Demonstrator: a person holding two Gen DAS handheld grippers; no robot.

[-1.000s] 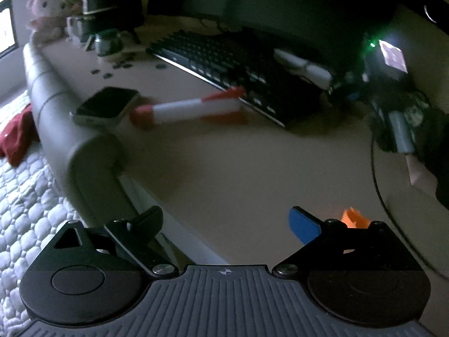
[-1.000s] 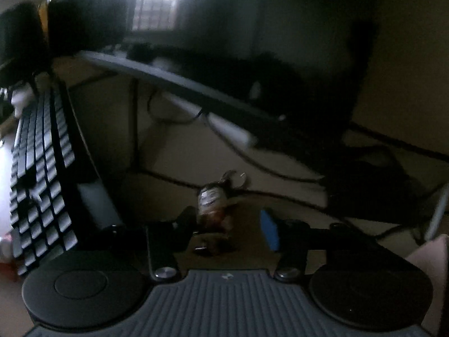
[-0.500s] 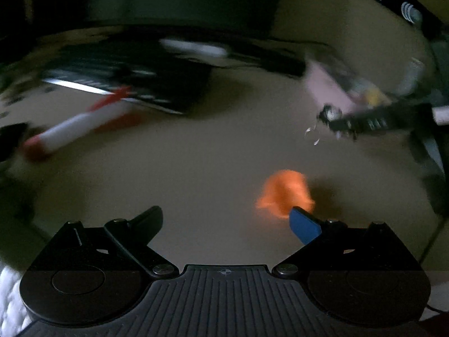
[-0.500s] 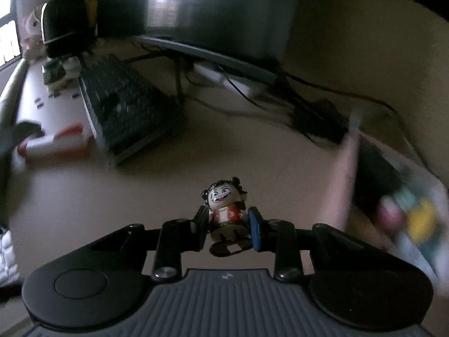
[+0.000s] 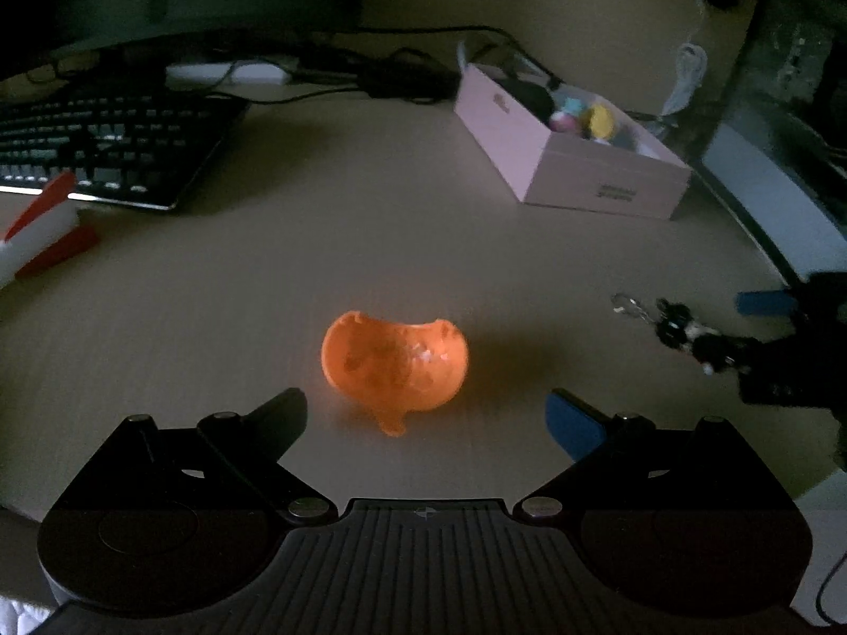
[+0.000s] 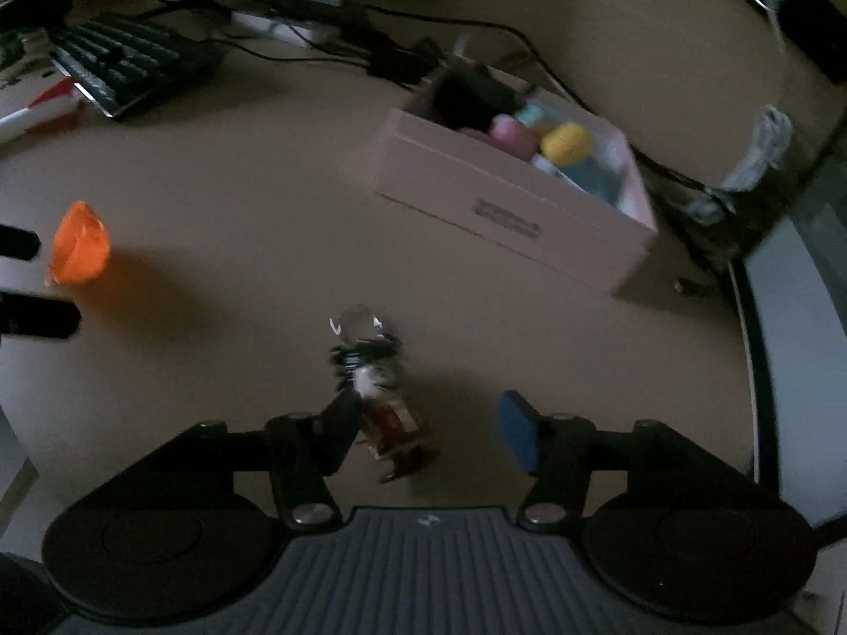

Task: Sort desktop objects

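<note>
A small figurine keychain (image 6: 381,386) with black hair and a red body shows blurred between the fingers of my right gripper (image 6: 429,423). The jaws are opening: the figurine leans by the black left finger, and the blue pad (image 6: 519,434) stands clear of it. Whether it rests on the desk I cannot tell. The pink box (image 6: 508,201) with several colourful toys lies just ahead. An orange cup-shaped piece (image 5: 394,365) sits on the desk right in front of my open left gripper (image 5: 426,410), whose fingers do not touch it. The right gripper (image 5: 741,333) and figurine (image 5: 683,328) show at the far right of the left wrist view.
A black keyboard (image 5: 106,148) and a red-and-white rocket toy (image 5: 42,233) lie at the left. Cables and a white power strip (image 5: 227,73) run along the back. A dark computer case (image 5: 783,121) stands right of the pink box (image 5: 571,159). The left gripper's fingers (image 6: 37,317) flank the orange piece (image 6: 79,243).
My right gripper carried the figurine from behind the keyboard to near the pink box, and its jaws have parted from it. My left gripper swung right from the rocket toy to the orange piece.
</note>
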